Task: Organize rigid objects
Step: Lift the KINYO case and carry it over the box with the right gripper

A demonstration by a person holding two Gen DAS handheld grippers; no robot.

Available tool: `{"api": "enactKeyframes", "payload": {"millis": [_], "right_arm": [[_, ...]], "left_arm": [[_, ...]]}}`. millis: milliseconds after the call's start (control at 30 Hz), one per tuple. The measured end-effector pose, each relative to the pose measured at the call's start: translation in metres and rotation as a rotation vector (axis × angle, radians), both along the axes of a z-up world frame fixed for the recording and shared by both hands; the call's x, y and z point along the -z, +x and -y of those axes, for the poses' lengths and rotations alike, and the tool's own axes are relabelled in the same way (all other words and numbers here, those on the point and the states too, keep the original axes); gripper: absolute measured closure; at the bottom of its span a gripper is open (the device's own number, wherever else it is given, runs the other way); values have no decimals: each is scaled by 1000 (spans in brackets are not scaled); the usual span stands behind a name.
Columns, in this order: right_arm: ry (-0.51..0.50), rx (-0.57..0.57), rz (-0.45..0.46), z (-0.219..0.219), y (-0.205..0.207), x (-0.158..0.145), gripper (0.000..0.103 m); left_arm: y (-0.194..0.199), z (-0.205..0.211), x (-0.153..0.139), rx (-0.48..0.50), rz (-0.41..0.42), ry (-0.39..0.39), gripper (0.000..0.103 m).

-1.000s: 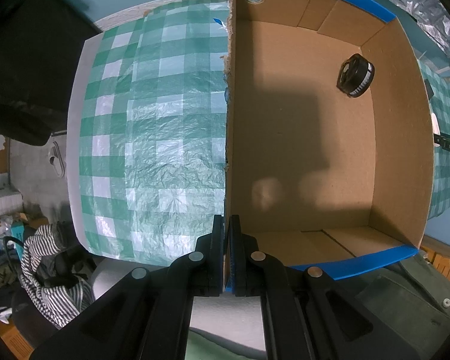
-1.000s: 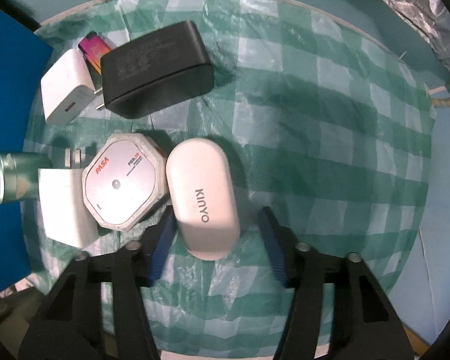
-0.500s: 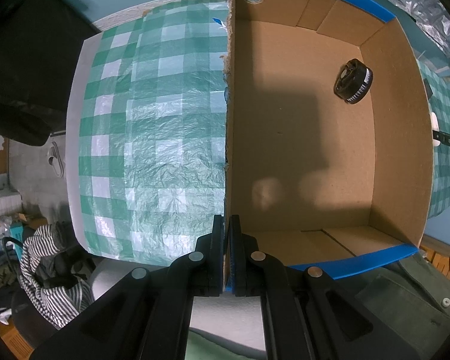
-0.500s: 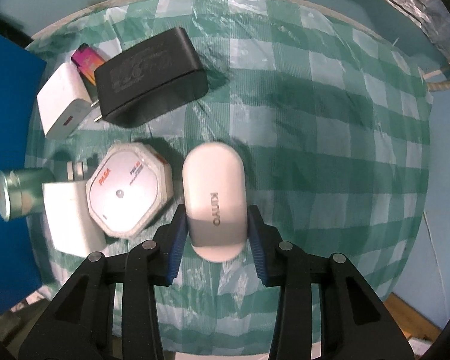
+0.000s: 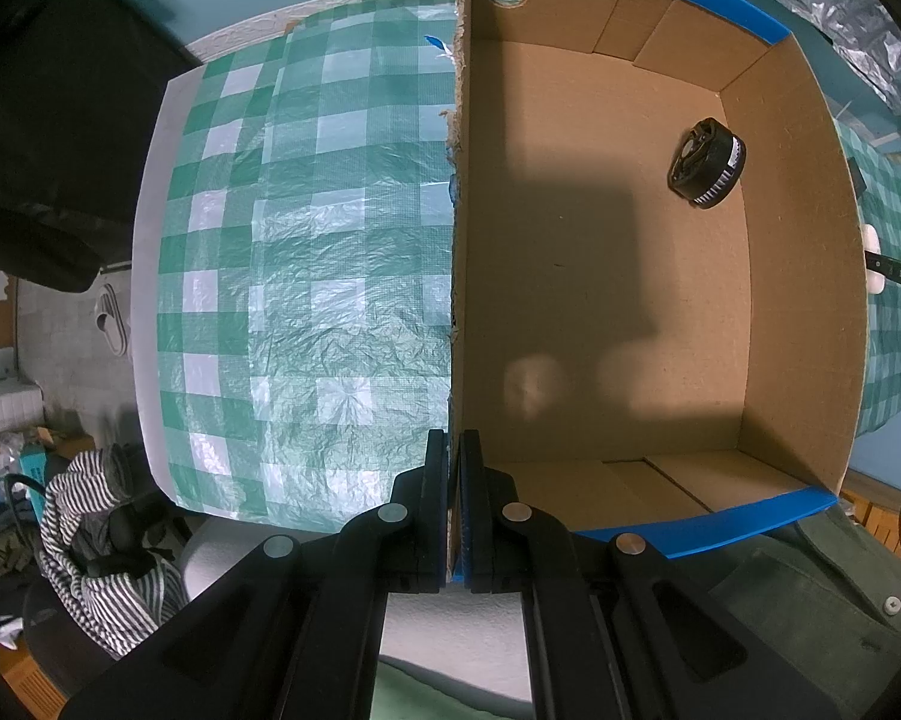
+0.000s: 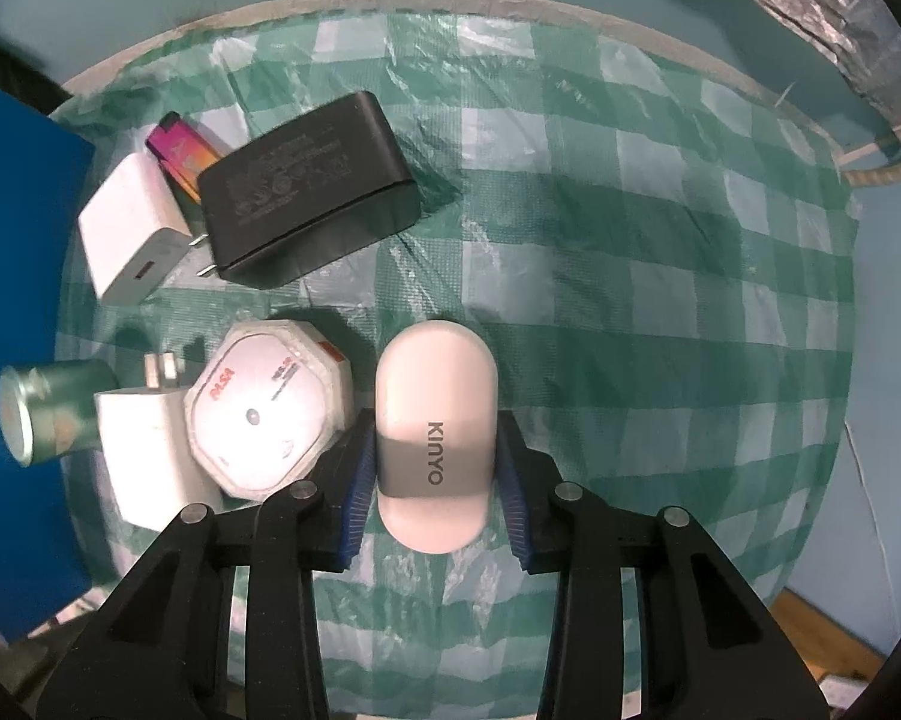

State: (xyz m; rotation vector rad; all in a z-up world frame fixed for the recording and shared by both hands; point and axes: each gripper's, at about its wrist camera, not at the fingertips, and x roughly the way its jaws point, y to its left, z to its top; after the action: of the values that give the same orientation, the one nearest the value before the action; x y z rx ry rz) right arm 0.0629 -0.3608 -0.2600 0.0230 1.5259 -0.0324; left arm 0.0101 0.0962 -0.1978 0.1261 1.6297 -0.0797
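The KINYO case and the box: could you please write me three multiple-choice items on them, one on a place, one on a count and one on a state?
1. Where is the black round part?
A. inside the box
B. on the checked cloth
C. between the left fingers

2. How many white chargers lie on the cloth?
A. none
B. two
C. four

3. How do the right fingers stand to the KINYO case?
A. far above it
B. closed on its two long sides
C. beside it, both on one side

Key: 1 A, it lies on the cardboard floor near the far right corner. 2 B, one beside the black adapter, one beside the PASA box. 3 B, a blue pad presses each side. The left gripper pinches the box wall.
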Motion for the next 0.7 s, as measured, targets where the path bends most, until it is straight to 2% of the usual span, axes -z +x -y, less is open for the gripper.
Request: {"api": "enactKeyframes", "payload": {"millis": [400, 700], "right_arm": [[18, -33, 60, -18, -13, -37, 67], [55, -121, 107, -61, -10, -77, 67]], "left_arm": [[0, 0, 1, 4, 0, -2, 100], [0, 1, 1, 5, -1, -2, 100]]}}
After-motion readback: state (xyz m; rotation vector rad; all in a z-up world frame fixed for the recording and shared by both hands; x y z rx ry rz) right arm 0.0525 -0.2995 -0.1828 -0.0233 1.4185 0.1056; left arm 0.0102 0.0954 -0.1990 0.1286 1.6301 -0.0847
